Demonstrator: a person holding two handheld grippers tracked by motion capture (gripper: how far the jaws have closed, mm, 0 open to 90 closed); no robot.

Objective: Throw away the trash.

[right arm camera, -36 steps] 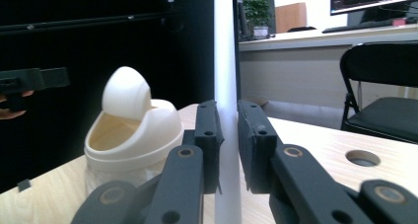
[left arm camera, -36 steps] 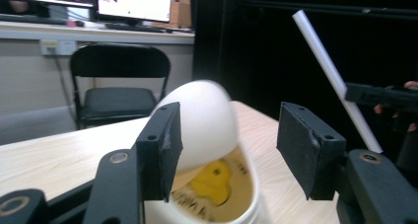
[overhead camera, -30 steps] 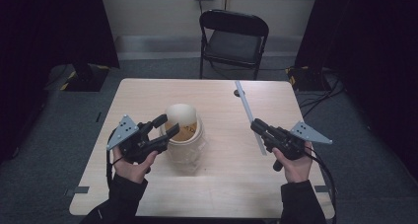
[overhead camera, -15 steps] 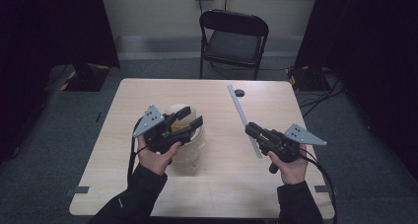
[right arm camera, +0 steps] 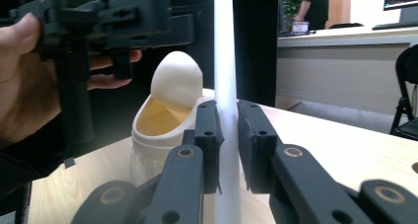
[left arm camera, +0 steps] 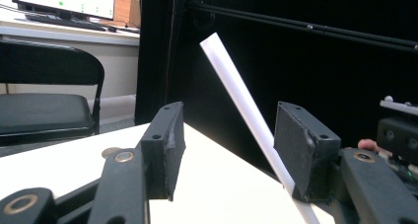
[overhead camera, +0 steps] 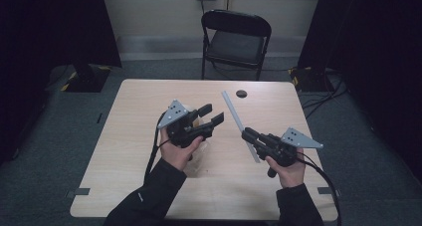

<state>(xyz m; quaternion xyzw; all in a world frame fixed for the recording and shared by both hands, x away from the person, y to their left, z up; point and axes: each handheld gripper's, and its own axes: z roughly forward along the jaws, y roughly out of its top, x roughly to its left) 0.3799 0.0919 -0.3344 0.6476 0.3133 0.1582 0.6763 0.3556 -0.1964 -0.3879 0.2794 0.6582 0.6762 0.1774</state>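
The left tool is held raised above the tabletop in the left hand, its jaws spread wide with nothing between them, and a cream jar with an open top is seen standing on the tabletop beneath and just behind it. To the right, a long white rod is pinched near its lower end by the right tool, whose jaws are pressed against it on both sides. The rod is seen slanting up and away over the tabletop toward the far edge, between the two tools, and a black chair is seen beyond the tabletop.
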